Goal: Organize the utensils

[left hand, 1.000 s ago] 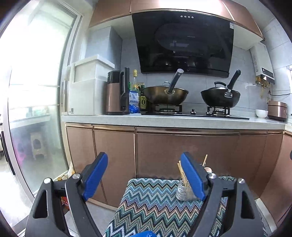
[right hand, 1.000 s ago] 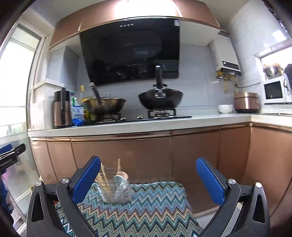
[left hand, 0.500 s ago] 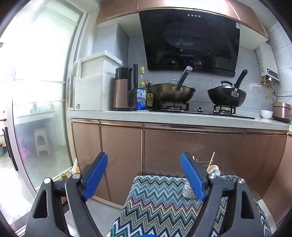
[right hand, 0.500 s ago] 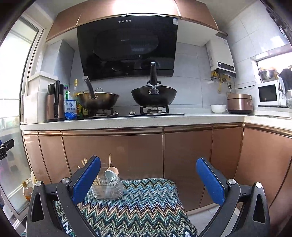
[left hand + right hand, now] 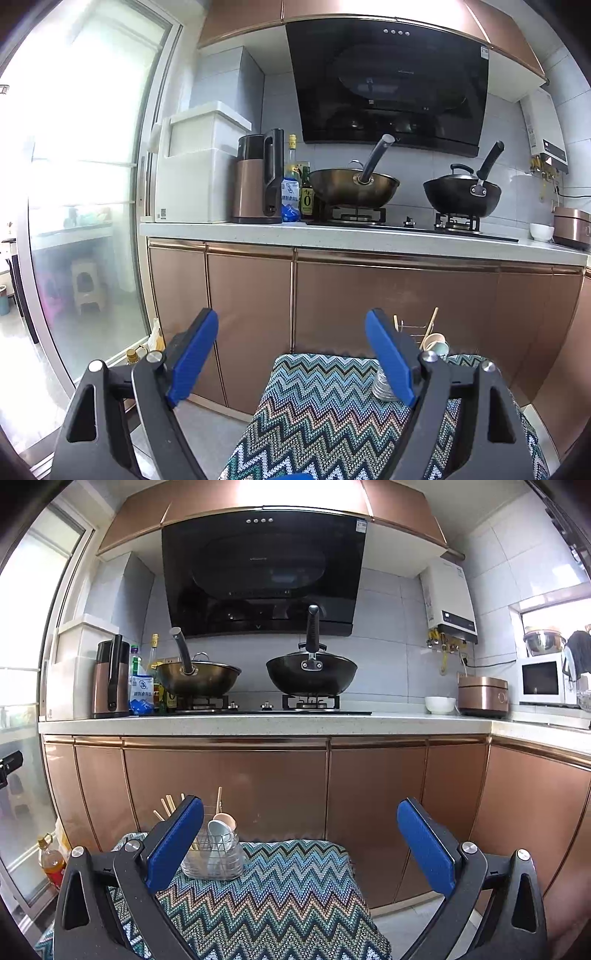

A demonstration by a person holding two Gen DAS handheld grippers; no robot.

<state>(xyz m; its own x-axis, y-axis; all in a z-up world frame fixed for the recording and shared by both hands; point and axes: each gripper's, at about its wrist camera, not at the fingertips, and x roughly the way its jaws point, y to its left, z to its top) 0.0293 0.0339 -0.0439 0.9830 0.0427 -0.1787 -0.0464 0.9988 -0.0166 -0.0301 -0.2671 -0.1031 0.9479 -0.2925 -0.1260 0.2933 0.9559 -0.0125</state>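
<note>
On the far left part of the zigzag-patterned cloth (image 5: 280, 897) stands a clear glass holder (image 5: 213, 860), upright, with wooden chopsticks (image 5: 168, 806) and spoons (image 5: 221, 832) standing in it; their long axes run near vertical, the chopstick tips leaning slightly up and to the left, one stick rising almost straight, and the spoon bowls turned upward above the rim. A thin wire frame shows inside the glass. The right gripper (image 5: 300, 842) hangs above the near part of the cloth with its blue-padded jaws spread wide and nothing between them; its left finger overlaps the holder's left side in the right wrist view, though whether they touch cannot be told. In the left wrist view the left gripper (image 5: 291, 354) is likewise spread wide and empty, over the cloth's left edge, and the holder sits mostly hidden behind its right finger, with only stick tips and a spoon bowl peeking out. Beyond the cloth run copper-coloured cabinet doors (image 5: 225, 794) under a pale bench (image 5: 258, 724), which carries two woks (image 5: 312, 674) on a hob, a kettle (image 5: 110, 681) and bottles at the left.
</note>
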